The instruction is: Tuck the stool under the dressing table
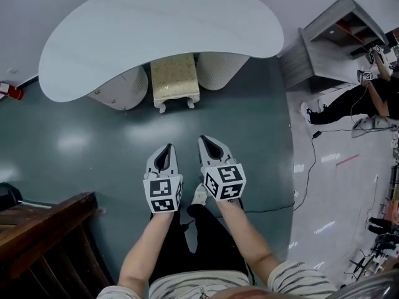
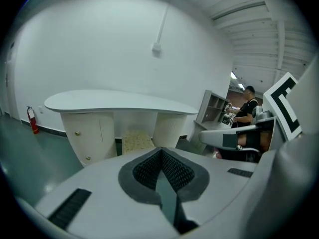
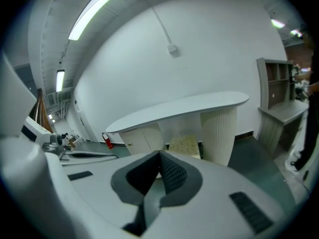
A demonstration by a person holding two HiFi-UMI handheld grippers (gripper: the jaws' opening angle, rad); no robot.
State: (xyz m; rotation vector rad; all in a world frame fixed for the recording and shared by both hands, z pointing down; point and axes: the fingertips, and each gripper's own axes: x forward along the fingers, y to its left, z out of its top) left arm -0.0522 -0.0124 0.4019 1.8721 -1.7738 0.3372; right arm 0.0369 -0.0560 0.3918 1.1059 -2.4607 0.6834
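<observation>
The cream stool point(image 1: 175, 80) stood between the pedestals point(image 1: 121, 91) of the dressing table point(image 1: 156, 23), mostly under its top, long axis running twelve to six. It lay at twelve o'clock, well apart from the left gripper point(image 1: 166, 151) and right gripper point(image 1: 209, 142), both clenched on nothing, neither clearly nearer.

One stool point(image 1: 175, 77), one dressing table point(image 1: 162, 23), two grippers point(image 1: 167, 148) point(image 1: 205, 141) — one fire extinguisher point(image 1: 11, 91)
</observation>
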